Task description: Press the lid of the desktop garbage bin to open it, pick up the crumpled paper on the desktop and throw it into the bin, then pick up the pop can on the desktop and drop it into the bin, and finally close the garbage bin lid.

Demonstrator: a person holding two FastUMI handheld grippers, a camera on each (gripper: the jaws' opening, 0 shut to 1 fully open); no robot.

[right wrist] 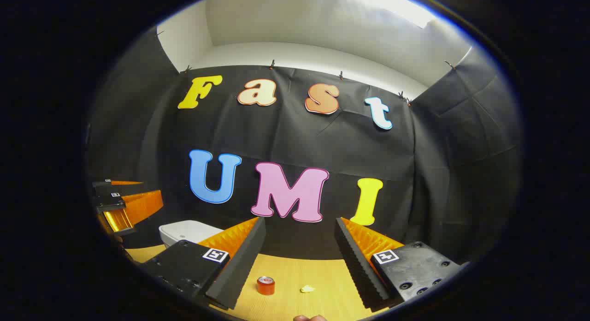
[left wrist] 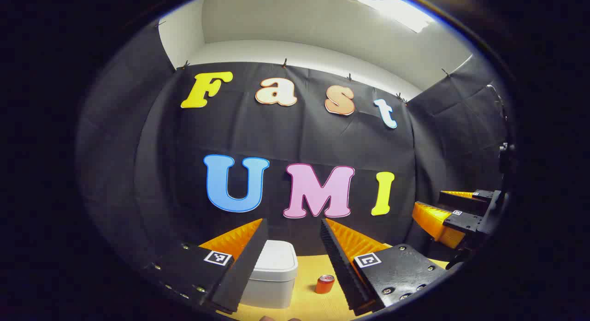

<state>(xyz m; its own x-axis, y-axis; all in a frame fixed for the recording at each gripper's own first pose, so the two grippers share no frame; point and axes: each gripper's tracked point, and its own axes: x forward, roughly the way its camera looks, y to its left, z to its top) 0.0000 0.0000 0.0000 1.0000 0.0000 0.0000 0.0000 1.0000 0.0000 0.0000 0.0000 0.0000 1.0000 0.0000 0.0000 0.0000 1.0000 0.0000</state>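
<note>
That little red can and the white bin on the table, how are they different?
The pop can is red, round and much smaller; the garbage bin is white, boxy with rounded corners. The can shows a silvery top, while the bin carries a lid, which sits closed. Both stand upright on the wooden desktop, apart from each other.

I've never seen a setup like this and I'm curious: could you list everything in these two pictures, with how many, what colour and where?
Garbage bin: one, white, lid closed, on the desktop, left of the can.
Pop can: one, red, upright on the desktop.
Crumpled paper: one, yellowish, lying right of the can.
Desktop: one, light wood.
Booth wall: black cloth, behind the desktop.
Left gripper: one, open, raised above the desktop.
Right gripper: one, open, raised above the desktop.
</note>
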